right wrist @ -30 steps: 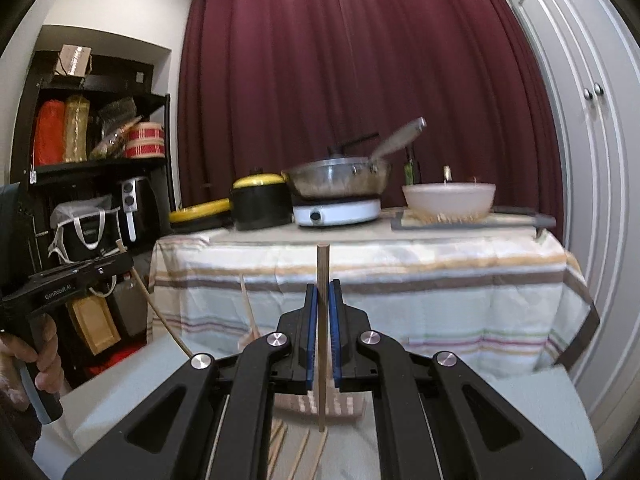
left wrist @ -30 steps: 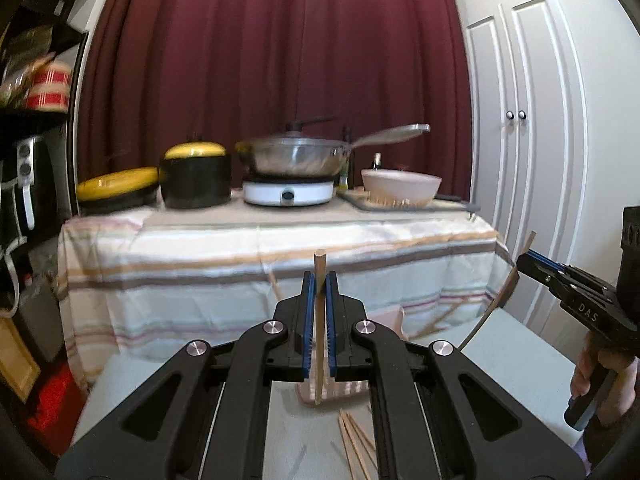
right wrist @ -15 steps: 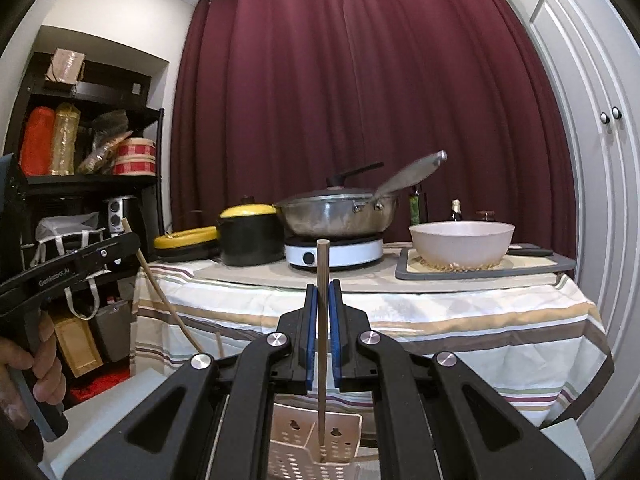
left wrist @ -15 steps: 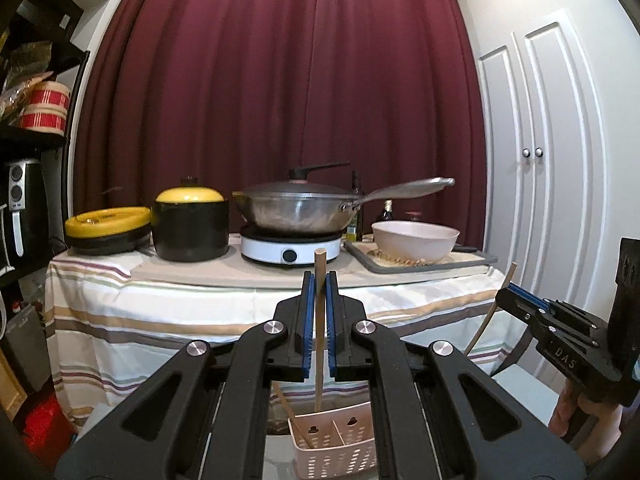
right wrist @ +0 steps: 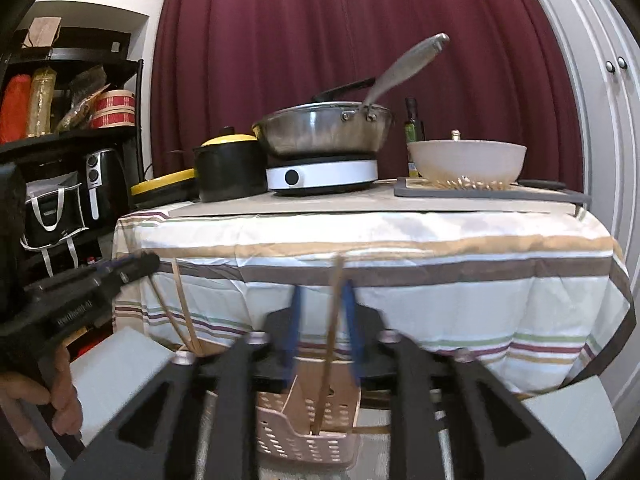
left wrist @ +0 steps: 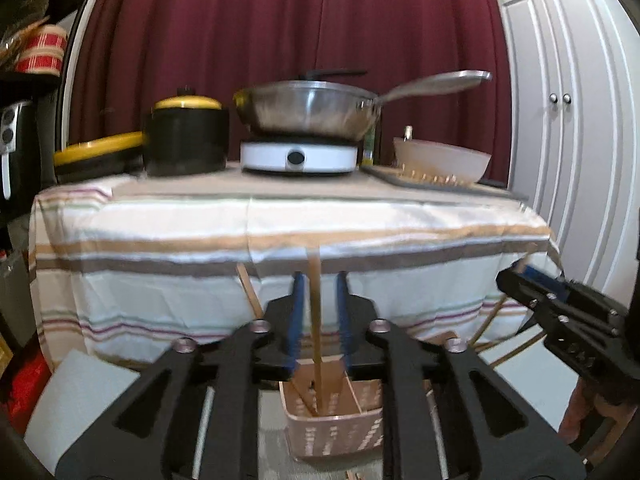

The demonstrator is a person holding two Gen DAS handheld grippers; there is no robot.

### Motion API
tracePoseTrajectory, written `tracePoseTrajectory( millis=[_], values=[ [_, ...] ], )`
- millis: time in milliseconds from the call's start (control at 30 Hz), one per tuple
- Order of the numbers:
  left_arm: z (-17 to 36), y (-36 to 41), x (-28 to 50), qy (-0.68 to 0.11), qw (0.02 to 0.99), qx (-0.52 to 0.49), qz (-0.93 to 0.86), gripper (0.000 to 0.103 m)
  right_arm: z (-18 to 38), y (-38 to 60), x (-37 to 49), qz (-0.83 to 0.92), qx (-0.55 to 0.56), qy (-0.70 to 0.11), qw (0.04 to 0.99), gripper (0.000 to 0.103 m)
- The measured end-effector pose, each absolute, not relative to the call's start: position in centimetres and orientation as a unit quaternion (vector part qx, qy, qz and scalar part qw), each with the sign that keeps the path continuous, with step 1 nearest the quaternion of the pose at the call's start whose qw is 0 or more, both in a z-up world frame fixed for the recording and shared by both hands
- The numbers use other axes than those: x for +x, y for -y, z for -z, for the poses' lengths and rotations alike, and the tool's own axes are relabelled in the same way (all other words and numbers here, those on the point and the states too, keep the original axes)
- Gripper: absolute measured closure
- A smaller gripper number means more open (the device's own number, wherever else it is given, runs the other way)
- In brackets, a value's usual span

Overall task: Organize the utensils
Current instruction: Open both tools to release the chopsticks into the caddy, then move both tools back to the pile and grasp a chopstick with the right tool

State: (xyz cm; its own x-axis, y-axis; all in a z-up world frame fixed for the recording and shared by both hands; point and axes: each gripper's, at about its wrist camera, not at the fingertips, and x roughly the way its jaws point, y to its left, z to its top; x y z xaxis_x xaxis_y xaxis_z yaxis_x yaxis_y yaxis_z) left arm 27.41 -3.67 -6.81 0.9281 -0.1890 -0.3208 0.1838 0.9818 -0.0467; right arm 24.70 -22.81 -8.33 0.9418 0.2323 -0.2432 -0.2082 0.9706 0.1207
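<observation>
A pink slotted basket (left wrist: 332, 428) stands on the pale table just below my left gripper (left wrist: 320, 276). Its jaws are opening, and a wooden chopstick (left wrist: 316, 320) stands loose between the blue pads with its lower end in a basket compartment. In the right wrist view the same basket (right wrist: 304, 444) sits under my right gripper (right wrist: 322, 292). Those jaws are opening too, and a tilted chopstick (right wrist: 330, 340) leans near the right pad with its tip in the basket. Each gripper shows in the other's view: the right gripper (left wrist: 516, 276) and the left gripper (right wrist: 140, 262).
Other chopsticks (right wrist: 184, 304) lean out of the basket. Behind it stands a table with a striped cloth (left wrist: 160, 240) bearing a steel pan (left wrist: 308, 108), a black pot (left wrist: 186, 140) and a white bowl (left wrist: 440, 158). Dark shelves (right wrist: 68, 136) stand left, white cupboard doors (left wrist: 560, 120) right.
Both grippers came forward and down over the basket. Their jaws, shut on a chopstick each before, have parted, and the chopsticks' lower ends now sit in the basket.
</observation>
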Motion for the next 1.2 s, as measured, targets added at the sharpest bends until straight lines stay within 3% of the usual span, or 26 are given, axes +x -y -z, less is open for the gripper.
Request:
tracePoseTrajectory(
  millis=[67, 167, 300, 700, 1200],
  values=[
    [7.3, 3.5, 27.2, -0.173, 0.98, -0.013, 0.094, 0.074, 8.3, 22.8, 24.3, -0.108, 0.046, -0.124, 0.985, 0.062],
    [7.2, 3.1, 26.2, -0.166, 0.982, -0.016, 0.088, 0.052, 7.6, 22.7, 22.8, -0.104, 0.039, -0.109, 0.988, 0.054],
    [6.5, 2.9, 23.8, -0.146, 0.986, -0.003, 0.079, 0.042, 6.6, 22.4, 20.5, -0.107, 0.036, -0.091, 0.989, 0.05],
    [7.1, 1.6, 17.8, -0.147, 0.988, -0.01, 0.055, 0.039, 7.3, 22.4, 14.7, -0.088, 0.025, -0.092, 0.992, 0.05],
    [16.2, 0.7, 9.4, -0.226, 0.974, 0.004, 0.009, 0.039, 17.6, 22.4, 6.5, -0.056, 0.018, -0.174, 0.983, 0.052]
  ],
)
